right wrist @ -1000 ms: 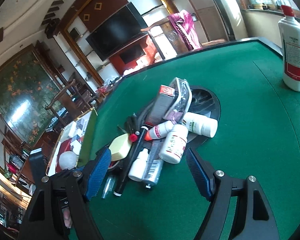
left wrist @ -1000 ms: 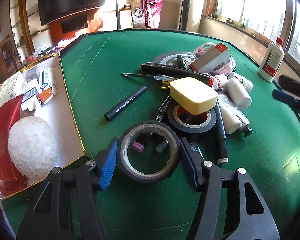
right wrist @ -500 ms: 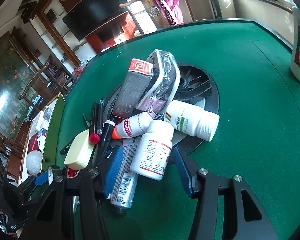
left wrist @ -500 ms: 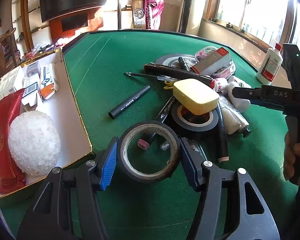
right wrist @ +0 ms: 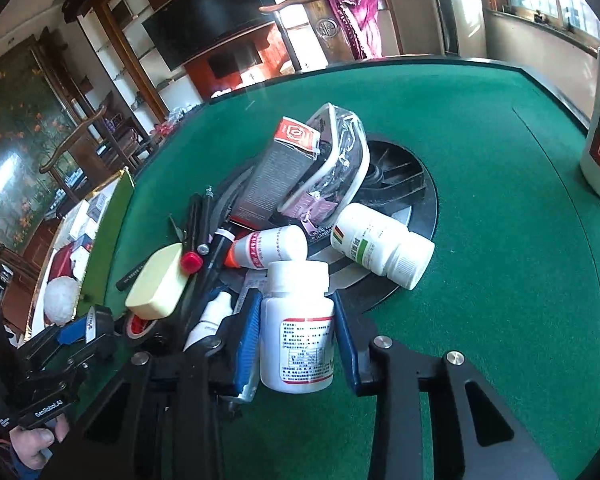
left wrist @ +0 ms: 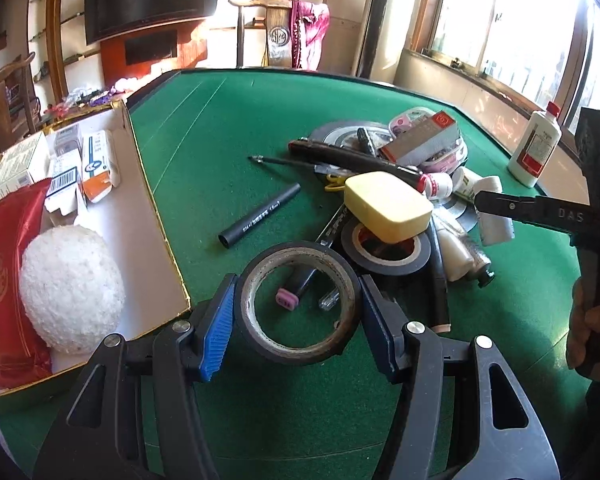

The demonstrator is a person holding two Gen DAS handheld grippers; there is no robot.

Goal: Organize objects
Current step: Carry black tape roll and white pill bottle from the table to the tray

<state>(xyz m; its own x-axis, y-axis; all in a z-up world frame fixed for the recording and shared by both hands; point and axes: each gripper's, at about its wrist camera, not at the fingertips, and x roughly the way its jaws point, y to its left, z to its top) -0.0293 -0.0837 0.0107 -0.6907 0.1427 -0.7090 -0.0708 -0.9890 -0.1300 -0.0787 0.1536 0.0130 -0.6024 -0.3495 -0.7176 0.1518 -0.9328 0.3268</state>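
Note:
My left gripper (left wrist: 298,312) is shut on a black tape roll (left wrist: 300,342) and holds it above the green table (left wrist: 228,128), beside the open cardboard box (left wrist: 148,216). My right gripper (right wrist: 296,336) is shut on a white pill bottle (right wrist: 298,328) at the near edge of the pile. The pile holds a yellow soap bar (left wrist: 388,206), a second tape roll (left wrist: 384,258), a grey carton (right wrist: 276,168), pens and more white bottles (right wrist: 380,244). The right gripper shows in the left wrist view (left wrist: 500,204).
The box holds a white foam ball (left wrist: 70,288), a red packet (left wrist: 4,280) and small cartons (left wrist: 96,164). A black tube (left wrist: 260,214) lies apart on the felt. A tall white bottle (left wrist: 534,152) stands at the right edge. A black round disc (right wrist: 404,192) lies under the pile.
My right gripper moved in to the pile and closed on the white pill bottle. My left gripper has lifted the black tape roll a little higher.

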